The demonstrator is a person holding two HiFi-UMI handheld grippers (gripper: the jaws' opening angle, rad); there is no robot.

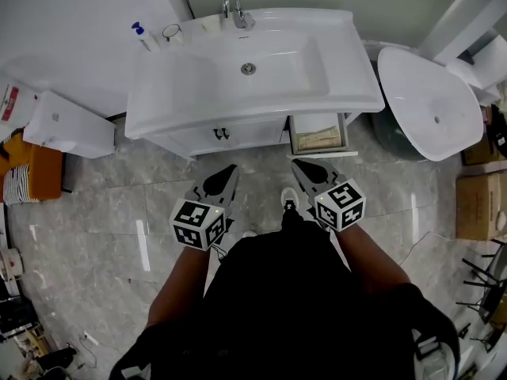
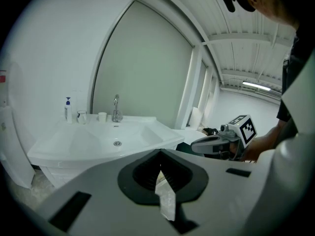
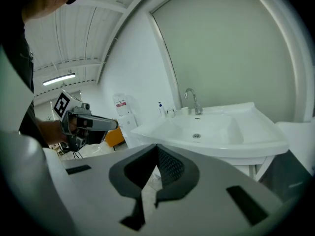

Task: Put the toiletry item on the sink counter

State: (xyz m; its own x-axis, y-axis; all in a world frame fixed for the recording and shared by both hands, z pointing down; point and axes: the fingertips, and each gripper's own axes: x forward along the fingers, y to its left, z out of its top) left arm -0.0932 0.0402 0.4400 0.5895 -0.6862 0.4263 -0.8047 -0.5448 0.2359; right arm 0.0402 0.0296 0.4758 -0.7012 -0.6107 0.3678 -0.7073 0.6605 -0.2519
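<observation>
Pump bottle (image 1: pixel 141 34): is standing upright on the back left corner of the sink counter (image 1: pixel 317 18), tucked against the wall and out of the basin. It is looking like the task's toiletry item, already set in place.
Glass (image 1: pixel 171 32): is sitting just right of the bottle on the same ledge.
Left gripper (image 1: pixel 230 169): is hovering over the floor in front of the cabinet and pointing at the sink. Its jaws are meeting at the tips and carrying nothing.
Faucet (image 1: pixel 234 8): is rising from the counter's back middle, leaving the corners free for bottles.
Right gripper (image 1: pixel 297 165): is hanging beside the left one. Its jaws are pressed together and empty.
Drawer (image 1: pixel 319 133): is hanging open under the counter's right side, just ahead of the right gripper. Something flat and pale is lying inside, but I cannot tell what.
Stage: with both grippers empty, the placing is seeming finished, unless another item is coming from the drawer.
</observation>
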